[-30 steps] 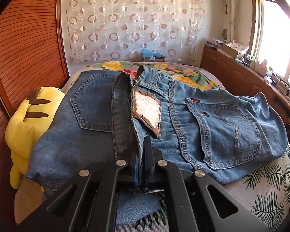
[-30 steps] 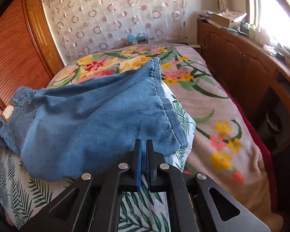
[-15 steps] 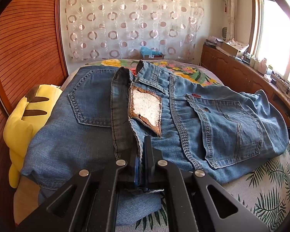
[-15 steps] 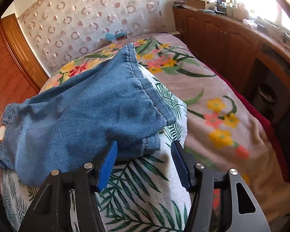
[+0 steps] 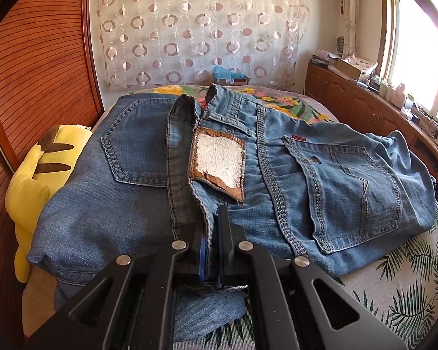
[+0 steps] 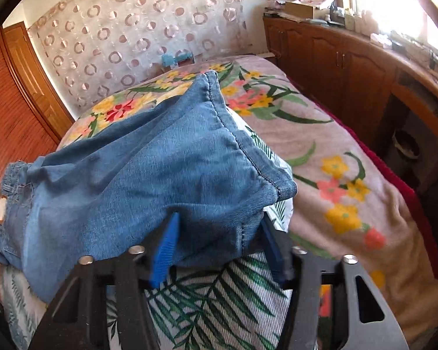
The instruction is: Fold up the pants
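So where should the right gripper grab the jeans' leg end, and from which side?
Take the folded leg end at its near lower corner, coming from the near edge. There the layers stack into one thick bundle already lying between the right gripper fingers, whose jaws have just been closing.

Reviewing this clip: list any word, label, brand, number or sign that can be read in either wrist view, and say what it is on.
No text can be read in either view.
Red tab on the back pocket of the jeans: lettering too small to read.
Waistband patch: worn to white, nothing left to read.
Boxes and bottles on the wooden counter: too small and blurred to read.
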`<state>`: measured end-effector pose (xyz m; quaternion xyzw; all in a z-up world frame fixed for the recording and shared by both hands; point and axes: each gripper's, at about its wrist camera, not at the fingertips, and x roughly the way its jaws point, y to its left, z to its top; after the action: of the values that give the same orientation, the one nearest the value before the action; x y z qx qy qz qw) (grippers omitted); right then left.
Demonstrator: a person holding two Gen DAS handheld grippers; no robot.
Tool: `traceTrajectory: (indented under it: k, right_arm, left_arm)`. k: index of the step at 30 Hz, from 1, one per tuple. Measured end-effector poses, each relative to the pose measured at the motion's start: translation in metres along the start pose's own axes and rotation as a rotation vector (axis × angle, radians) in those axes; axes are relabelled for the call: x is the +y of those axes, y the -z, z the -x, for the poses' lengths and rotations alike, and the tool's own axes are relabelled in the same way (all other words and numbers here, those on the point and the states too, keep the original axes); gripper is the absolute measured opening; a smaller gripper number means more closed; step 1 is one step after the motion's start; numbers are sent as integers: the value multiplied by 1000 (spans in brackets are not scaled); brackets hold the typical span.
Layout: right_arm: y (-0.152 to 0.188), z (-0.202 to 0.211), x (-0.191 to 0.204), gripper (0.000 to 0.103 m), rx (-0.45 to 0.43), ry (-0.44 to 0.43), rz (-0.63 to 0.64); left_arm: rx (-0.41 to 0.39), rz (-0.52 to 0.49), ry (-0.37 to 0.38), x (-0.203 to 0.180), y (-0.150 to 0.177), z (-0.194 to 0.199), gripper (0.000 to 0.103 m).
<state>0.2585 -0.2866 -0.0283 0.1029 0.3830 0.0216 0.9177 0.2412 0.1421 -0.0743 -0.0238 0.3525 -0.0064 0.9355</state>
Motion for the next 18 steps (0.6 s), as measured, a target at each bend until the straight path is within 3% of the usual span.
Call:
traceTrajectory:
  k: [4,12,18]
  right_arm:
    - [2,-1,9,24,-6,-2,35]
    - [1,6,10,17,-44,-8,109]
    - [-1,18,10,15,-101,-4,150]
  left_arm:
    - [22,-5,2,-1,-1,-3,5]
    - [41,-1,14,-2,-1,-2,6]
    - [-45,8,1,-4,-6,27,4]
